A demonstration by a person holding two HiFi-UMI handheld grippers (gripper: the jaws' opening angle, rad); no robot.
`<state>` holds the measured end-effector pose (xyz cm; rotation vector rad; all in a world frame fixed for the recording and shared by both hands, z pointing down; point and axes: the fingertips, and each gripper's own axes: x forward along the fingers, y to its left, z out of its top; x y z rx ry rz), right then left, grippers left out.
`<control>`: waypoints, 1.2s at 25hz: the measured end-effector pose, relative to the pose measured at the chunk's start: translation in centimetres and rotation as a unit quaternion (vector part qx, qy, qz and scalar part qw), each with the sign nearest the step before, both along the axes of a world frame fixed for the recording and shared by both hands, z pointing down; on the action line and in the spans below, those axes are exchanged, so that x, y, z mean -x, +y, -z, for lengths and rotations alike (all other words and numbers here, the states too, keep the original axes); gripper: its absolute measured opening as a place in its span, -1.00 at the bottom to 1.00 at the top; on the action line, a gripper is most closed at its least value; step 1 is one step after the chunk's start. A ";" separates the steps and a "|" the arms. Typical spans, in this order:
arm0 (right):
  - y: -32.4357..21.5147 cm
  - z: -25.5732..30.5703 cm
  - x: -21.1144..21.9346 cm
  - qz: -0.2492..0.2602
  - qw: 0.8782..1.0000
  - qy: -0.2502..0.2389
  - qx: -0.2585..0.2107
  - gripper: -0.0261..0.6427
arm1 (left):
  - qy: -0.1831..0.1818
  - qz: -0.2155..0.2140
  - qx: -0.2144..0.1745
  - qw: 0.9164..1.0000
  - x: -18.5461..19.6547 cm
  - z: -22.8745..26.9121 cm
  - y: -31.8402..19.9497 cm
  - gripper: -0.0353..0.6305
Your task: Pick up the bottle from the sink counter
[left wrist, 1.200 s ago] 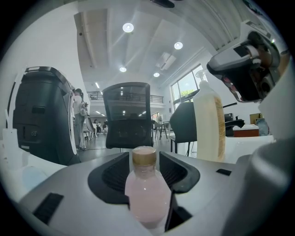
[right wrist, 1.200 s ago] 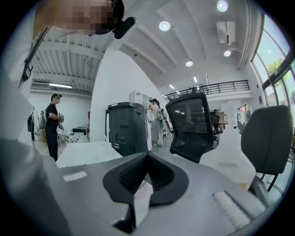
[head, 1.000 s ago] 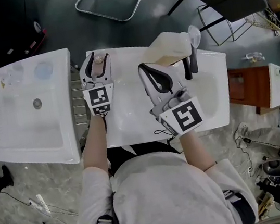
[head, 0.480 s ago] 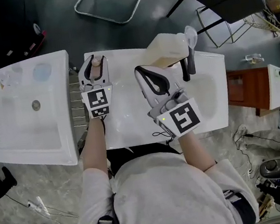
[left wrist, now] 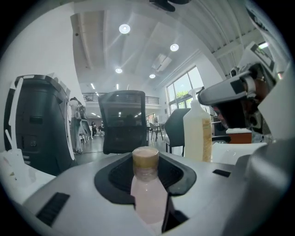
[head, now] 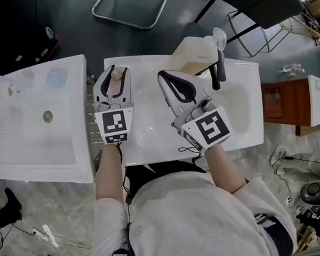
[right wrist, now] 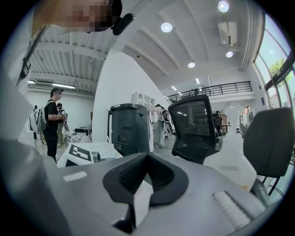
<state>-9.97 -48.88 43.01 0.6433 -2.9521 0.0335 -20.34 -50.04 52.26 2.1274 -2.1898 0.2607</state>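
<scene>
one small tan-capped pale-pink plastic bottle (left wrist: 147, 196), clamped mid-body in my left gripper (head: 110, 74): likely light, slick; right gripper (head: 167, 75) closed, empty

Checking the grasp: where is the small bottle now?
The bottle is held between the left gripper's jaws, over the white counter's far left corner in the head view, left of the large jug.
</scene>
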 end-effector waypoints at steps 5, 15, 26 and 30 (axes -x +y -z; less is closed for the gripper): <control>1.1 1.1 0.2 -0.013 1.000 -0.011 0.000 -0.89 | 0.014 -0.008 -0.019 1.000 -0.3 3.7 2.6 -0.48; 4.9 3.9 0.4 -0.040 0.999 -0.026 -0.008 -0.89 | 0.027 -0.022 -0.048 0.998 0.4 10.5 8.7 -0.48; 9.6 6.8 0.1 -0.076 0.996 -0.036 -0.020 -0.89 | 0.033 -0.013 -0.068 0.997 2.4 15.3 15.5 -0.48; 10.9 7.5 0.0 -0.083 0.996 -0.039 -0.022 -0.89 | 0.028 -0.010 -0.073 0.997 3.1 16.4 17.5 -0.48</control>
